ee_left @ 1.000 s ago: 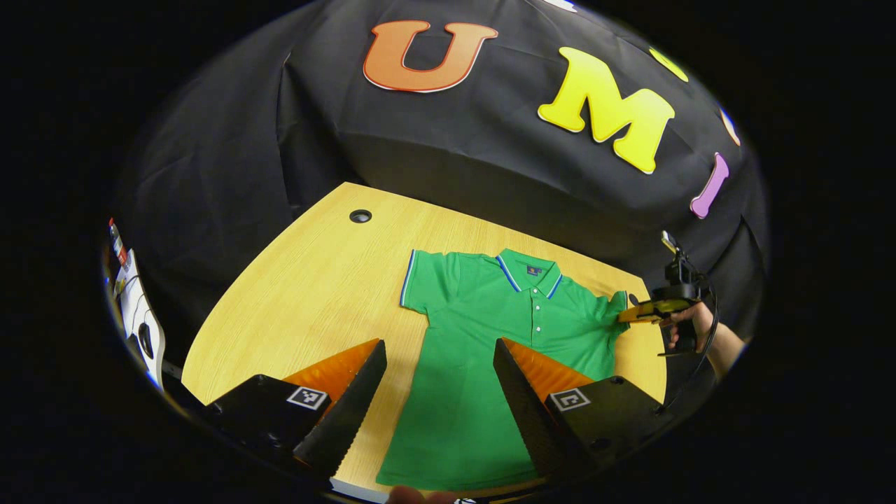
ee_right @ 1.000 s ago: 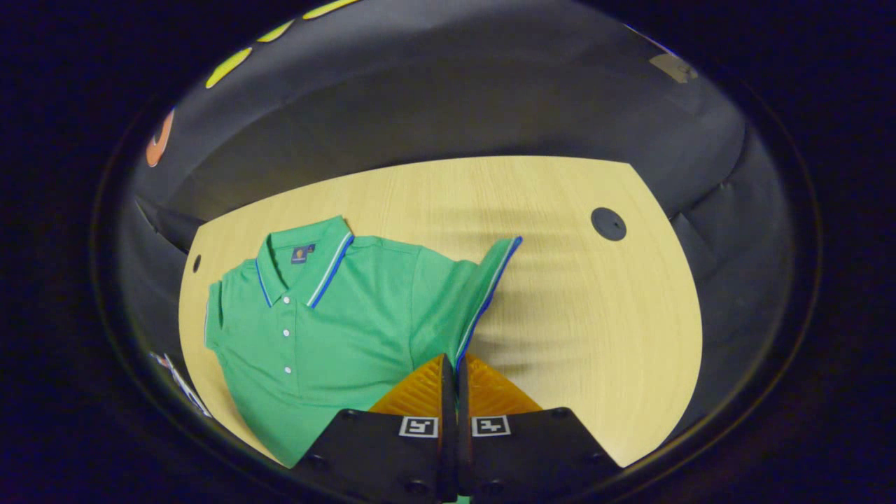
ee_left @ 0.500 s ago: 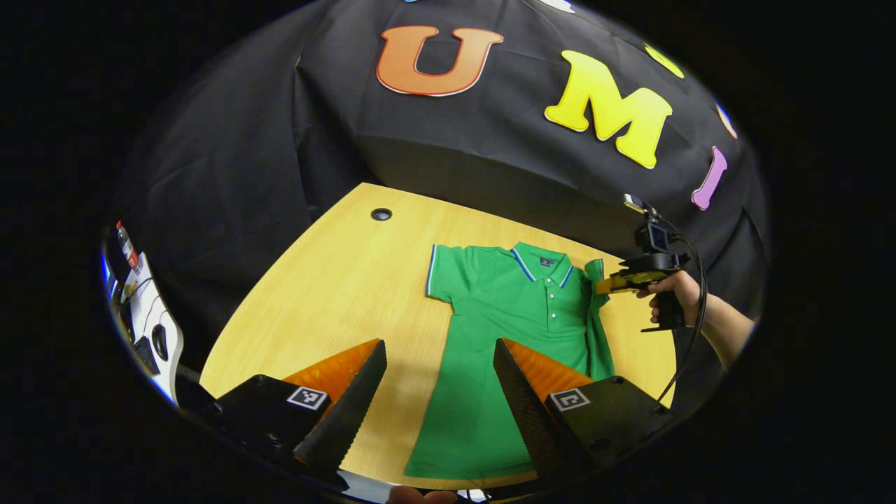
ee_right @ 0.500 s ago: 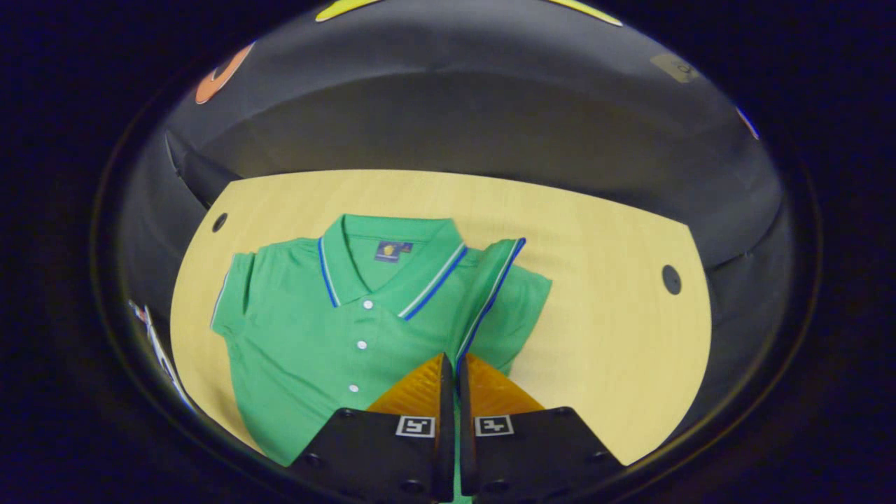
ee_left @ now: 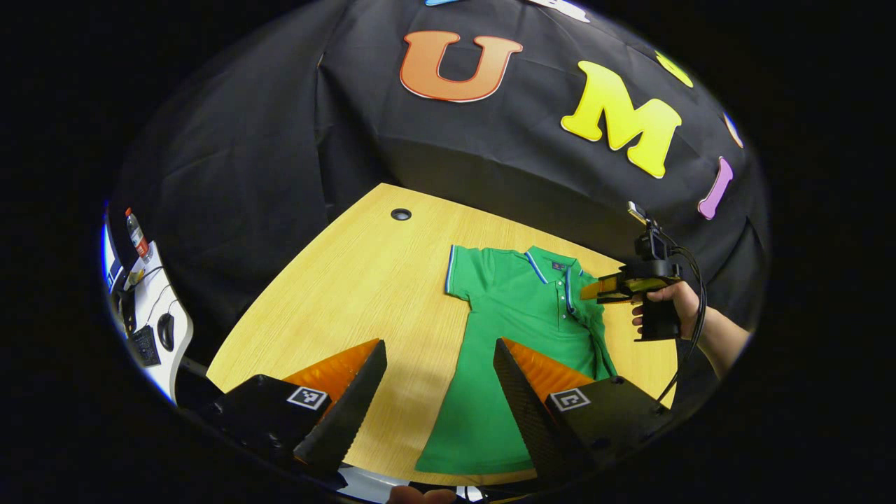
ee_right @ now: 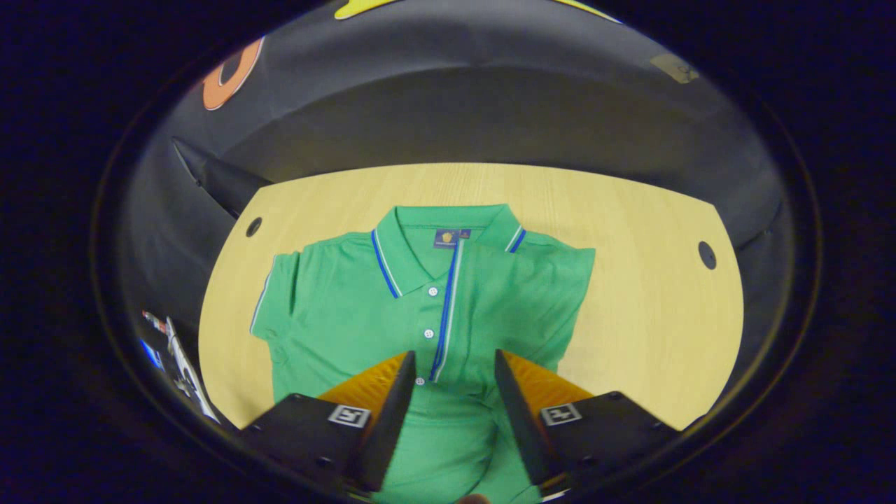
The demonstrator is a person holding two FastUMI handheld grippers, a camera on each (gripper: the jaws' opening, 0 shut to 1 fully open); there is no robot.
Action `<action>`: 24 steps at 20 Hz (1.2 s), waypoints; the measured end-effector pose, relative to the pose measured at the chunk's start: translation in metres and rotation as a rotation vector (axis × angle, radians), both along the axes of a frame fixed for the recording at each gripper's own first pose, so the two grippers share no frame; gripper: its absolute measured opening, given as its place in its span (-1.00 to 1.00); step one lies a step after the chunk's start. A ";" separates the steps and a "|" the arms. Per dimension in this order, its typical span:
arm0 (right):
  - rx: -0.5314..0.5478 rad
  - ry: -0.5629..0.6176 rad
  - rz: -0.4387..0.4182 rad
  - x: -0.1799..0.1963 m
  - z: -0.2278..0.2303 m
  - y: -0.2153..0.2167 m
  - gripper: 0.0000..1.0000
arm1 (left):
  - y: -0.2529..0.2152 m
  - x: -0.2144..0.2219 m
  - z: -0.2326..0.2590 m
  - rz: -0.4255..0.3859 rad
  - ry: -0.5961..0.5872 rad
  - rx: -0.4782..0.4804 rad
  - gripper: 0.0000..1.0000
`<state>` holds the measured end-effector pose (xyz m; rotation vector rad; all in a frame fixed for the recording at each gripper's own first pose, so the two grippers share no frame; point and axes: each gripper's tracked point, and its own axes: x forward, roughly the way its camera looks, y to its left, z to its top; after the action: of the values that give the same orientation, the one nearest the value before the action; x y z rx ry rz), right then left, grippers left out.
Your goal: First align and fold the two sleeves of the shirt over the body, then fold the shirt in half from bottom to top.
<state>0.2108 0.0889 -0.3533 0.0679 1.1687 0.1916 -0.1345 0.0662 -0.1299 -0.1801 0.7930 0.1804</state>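
A green polo shirt (ee_right: 350,315) with blue and white trim lies face up on the wooden table (ee_right: 630,280), collar at the far side. One sleeve (ee_right: 518,294) is folded over the chest, its striped edge running down beside the buttons. The other sleeve (ee_right: 276,308) lies spread flat to the left. My right gripper (ee_right: 453,357) hangs open just above the folded sleeve, holding nothing. In the left gripper view, the shirt (ee_left: 518,329) lies ahead and my left gripper (ee_left: 438,348) is open over the table near the hem. The right gripper (ee_left: 605,287) is there too, held by a hand (ee_left: 665,304).
The table has round cable holes (ee_left: 401,214) (ee_right: 707,255) (ee_right: 253,226) near its far corners. Black cloth walls close in behind the table. A white desk (ee_left: 150,318) with a mouse, a keyboard and a bottle stands off to the left.
My right gripper carried the sleeve across onto the chest, then opened and let it go. My left gripper stayed open and shifted a little to the left.
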 end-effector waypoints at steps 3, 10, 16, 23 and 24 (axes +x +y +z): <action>0.011 -0.055 -0.017 -0.015 0.030 -0.016 0.76 | -0.008 0.012 0.002 -0.047 -0.019 -0.006 1.00; 0.018 -0.235 0.014 -0.080 0.117 -0.059 0.81 | -0.013 0.053 -0.009 -0.131 -0.022 -0.073 0.98; 0.094 -0.339 0.013 -0.145 0.182 -0.096 0.81 | 0.002 0.115 -0.047 -0.158 0.061 -0.164 0.98; 0.128 -0.269 -0.052 -0.218 0.181 -0.145 0.80 | 0.017 0.186 -0.111 -0.197 0.249 -0.263 0.99; 0.119 -0.255 -0.041 -0.227 0.178 -0.148 0.81 | 0.019 0.192 -0.123 -0.202 0.287 -0.271 0.99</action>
<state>-0.0164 -0.0593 -0.1757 0.1678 0.9000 0.2264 0.0579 0.0850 -0.2528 -0.3331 1.1155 -0.0960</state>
